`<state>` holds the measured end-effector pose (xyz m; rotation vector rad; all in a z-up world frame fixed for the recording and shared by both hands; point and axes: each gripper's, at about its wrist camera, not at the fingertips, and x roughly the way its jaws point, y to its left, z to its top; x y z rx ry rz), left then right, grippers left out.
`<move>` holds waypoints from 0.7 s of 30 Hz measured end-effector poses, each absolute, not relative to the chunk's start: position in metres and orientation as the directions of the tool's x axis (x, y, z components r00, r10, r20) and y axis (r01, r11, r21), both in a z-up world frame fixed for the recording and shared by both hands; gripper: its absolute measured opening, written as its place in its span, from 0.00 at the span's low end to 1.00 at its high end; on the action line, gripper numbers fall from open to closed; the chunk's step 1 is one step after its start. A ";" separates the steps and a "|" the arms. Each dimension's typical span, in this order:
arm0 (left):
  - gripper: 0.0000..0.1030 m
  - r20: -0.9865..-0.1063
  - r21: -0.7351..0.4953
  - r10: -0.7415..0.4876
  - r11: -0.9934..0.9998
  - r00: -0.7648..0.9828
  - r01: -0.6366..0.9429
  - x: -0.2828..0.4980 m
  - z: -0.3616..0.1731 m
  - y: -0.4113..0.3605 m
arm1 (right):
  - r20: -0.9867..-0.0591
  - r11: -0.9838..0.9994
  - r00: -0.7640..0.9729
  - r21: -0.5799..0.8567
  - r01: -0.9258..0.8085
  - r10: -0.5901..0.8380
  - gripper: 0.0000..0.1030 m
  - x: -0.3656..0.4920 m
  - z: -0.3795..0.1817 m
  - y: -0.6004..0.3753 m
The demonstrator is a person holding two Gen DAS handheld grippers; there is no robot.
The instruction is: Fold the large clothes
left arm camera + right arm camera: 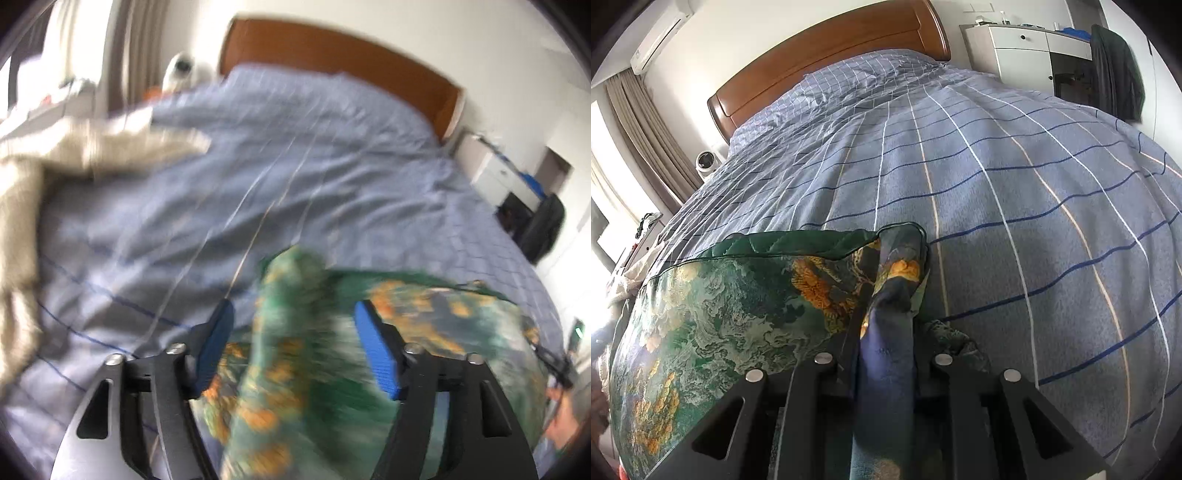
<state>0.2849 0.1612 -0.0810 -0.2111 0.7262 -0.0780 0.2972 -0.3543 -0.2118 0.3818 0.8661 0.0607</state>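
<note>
Beige garment (pixel 40 173) heaped far left on blue checked duvet (pixel 295 177). Left gripper (pixel 295 343) released, blue pads (pixel 376 350) spread wide, blurred green-orange printed cloth (pixel 280 369) between them, untouched by either. Right gripper (pixel 886 332) clenched on the same cloth's bunched corner; the rest lies spread on the duvet near the foot end.

The garment (pixel 713 314) is a large piece of green cloth printed with swirling pale green and orange patches, edged in dark green, with a plain dark blue reverse. It lies spread on the near part of the bed, its far edge folded over into a neat dark green band. At its right corner a bunched fold (pixel 890 332) rises off the bed, showing the blue side. In the left wrist view a blurred ridge of the same cloth (pixel 280 354) stands up.
</note>
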 end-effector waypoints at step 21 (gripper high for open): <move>0.89 -0.845 -0.088 -0.292 0.902 0.448 0.422 0.322 -0.136 -0.026 | -0.737 0.937 0.650 0.332 0.105 0.188 0.20 0.298 -0.212 -0.353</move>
